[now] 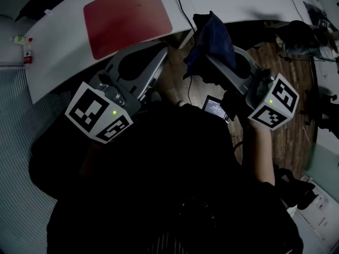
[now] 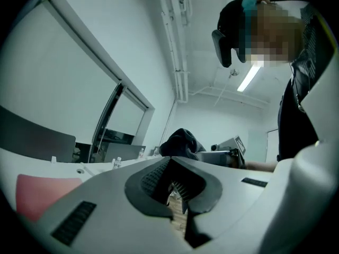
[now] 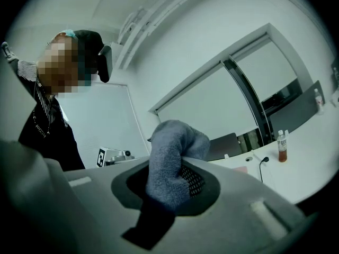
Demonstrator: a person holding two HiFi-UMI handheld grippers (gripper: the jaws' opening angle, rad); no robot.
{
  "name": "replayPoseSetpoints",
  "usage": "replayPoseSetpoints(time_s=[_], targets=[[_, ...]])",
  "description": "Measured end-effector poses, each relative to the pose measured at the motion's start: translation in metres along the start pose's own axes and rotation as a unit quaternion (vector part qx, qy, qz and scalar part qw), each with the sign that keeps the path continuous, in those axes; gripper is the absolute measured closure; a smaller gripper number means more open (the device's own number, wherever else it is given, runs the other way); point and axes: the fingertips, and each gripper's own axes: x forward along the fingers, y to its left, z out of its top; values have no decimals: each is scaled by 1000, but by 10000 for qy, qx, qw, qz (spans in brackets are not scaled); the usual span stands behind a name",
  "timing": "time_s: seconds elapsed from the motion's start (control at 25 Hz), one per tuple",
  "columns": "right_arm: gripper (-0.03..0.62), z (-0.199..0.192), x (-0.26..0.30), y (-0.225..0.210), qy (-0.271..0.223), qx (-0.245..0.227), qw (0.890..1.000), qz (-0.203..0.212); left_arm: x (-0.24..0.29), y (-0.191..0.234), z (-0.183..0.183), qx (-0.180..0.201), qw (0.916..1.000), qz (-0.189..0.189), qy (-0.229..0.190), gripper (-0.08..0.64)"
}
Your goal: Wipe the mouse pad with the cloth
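- White table (image 1: 58, 62) spans 10 to 2 o'clock.
- Red mouse pad (image 1: 127, 17) lies flat on the table at 11 o'clock.
- Left gripper (image 1: 159, 54), 9 o'clock: jaws together, nothing between.
- Right gripper (image 1: 212, 60), 3 o'clock: jaws clamped on cloth.
- Dark blue cloth (image 1: 214, 38), 1 o'clock, is apart from the pad.

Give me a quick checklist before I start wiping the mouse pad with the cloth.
1. Cloth clamped in right gripper: ok.
2. Left gripper empty, jaws together: ok.
3. Mouse pad bare, nothing lying on it: ok.
4. Cloth touching pad: not ok; it is held in the air by the table edge.
5. Black cable beside pad, not across it: ok.
6. Pad fixed against sliding: cannot tell.
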Motion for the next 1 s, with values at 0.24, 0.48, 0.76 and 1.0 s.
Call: replayPoseSetpoints(time_s=[0.24, 0.48, 0.76, 1.0], targets=[[514, -5, 59, 1, 183, -42, 9997, 163, -30, 44, -1, -159, 9998, 77, -35, 554], [514, -20, 98, 9, 315, 21, 9991, 282, -53, 72, 2, -301, 9993, 75, -192, 553], [514, -17, 113, 0, 492, 50, 9978, 431, -60, 89, 1, -604, 9972, 198, -393, 554], [514, -11, 148, -19, 571, 133, 9944, 879, -69, 123, 4, -492, 9955, 684, -433, 553]])
